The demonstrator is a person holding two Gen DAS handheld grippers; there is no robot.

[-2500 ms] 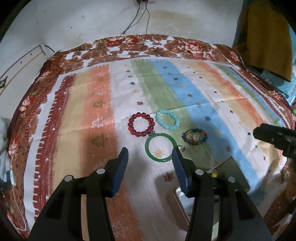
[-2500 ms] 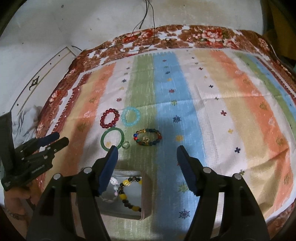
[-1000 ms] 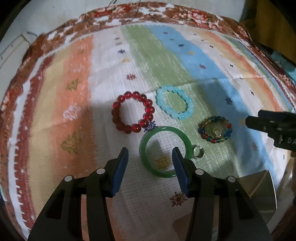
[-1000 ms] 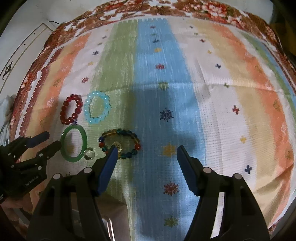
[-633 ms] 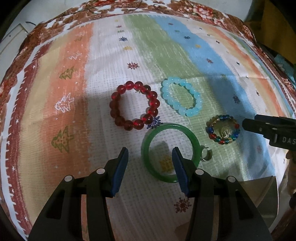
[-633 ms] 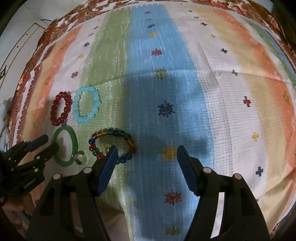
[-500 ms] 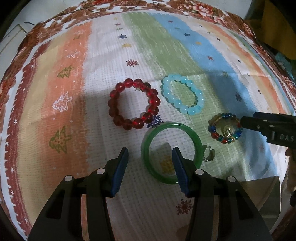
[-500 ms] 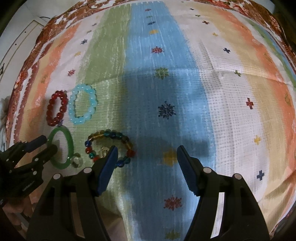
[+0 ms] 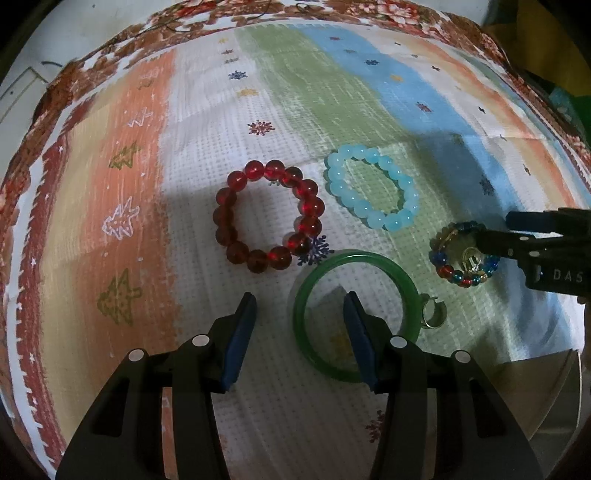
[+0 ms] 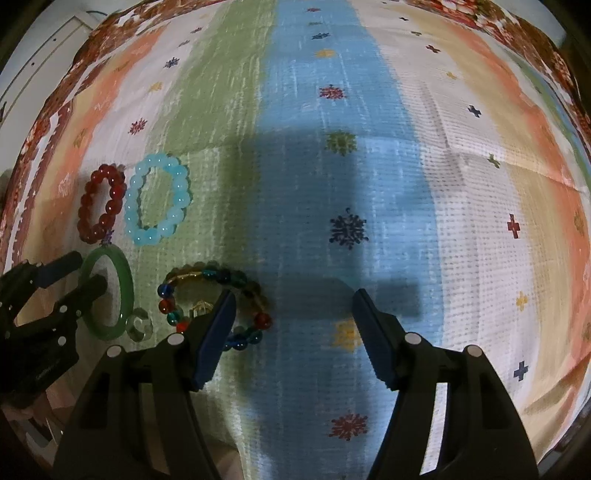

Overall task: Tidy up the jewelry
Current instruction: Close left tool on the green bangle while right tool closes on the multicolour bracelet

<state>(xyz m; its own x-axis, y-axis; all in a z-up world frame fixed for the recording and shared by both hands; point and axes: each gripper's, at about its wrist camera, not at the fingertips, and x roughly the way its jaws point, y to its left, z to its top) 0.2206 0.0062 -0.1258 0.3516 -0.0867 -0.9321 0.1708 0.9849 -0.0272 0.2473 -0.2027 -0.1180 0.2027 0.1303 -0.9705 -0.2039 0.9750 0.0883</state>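
Observation:
A green bangle [image 9: 410,295] lies on the striped cloth; my open left gripper [image 9: 300,314] straddles its left rim, the right finger inside the ring. Beyond lie a red bead bracelet [image 9: 267,216] and a pale blue bead bracelet [image 9: 371,192]. A small silver ring [image 9: 430,314] touches the bangle's right side. My open right gripper [image 10: 291,310] hovers low, its left finger over a multicoloured bead bracelet [image 10: 207,284]. That bracelet also shows in the left wrist view [image 9: 463,254], with the right gripper's fingertips [image 9: 491,240] over it. The bangle [image 10: 107,299] shows in the right wrist view.
A metal tin [image 9: 543,391] sits at the lower right of the left wrist view, close to the bangle. The striped cloth [image 10: 369,166] stretches far to the right. A floral border [image 9: 332,14] marks the far edge.
Both grippers have moved forward and down toward the jewelry. The left one now straddles the bangle's rim. The right one has reached the multicoloured bracelet. Nothing is gripped.

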